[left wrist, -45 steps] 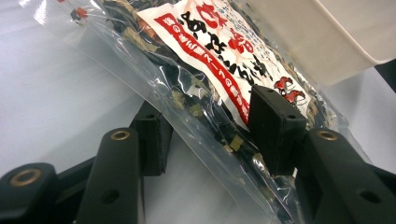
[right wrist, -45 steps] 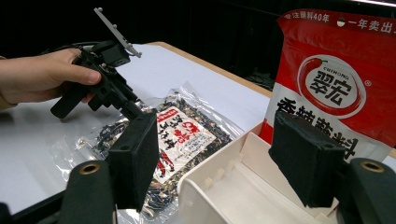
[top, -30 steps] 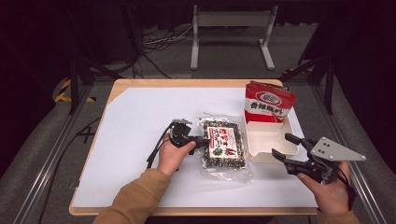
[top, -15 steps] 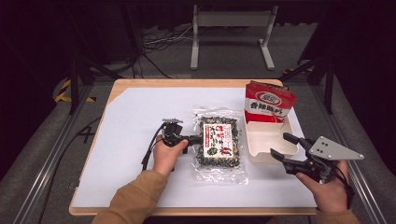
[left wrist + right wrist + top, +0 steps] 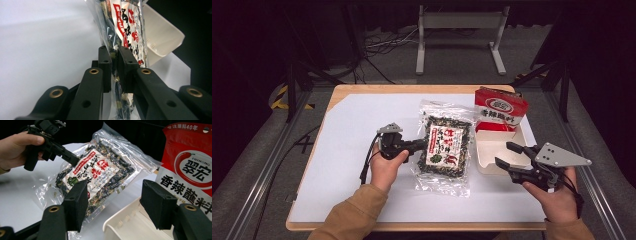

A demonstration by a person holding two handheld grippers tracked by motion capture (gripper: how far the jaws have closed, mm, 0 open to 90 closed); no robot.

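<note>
A clear bag of dark dried food with a red and white label sits mid-table, raised at its left edge and tilted. My left gripper grips that edge; its jaws have just been closing and the pads now press on the plastic of the bag. The right gripper hovers over the white tray's near right side, and its jaws have just narrowed a little with nothing between them. In the right gripper view its gripper faces the bag and the left gripper.
A white tray stands right of the bag, and a red seasoning packet leans at its far end. A white sheet covers the wooden table. Metal rails run along both sides, and a stand and cables lie beyond the far edge.
The left gripper shifted slightly left and rose, its jaws closing on the bag's edge. The bag lay flat before and now tilts up. The right hand barely moved.
</note>
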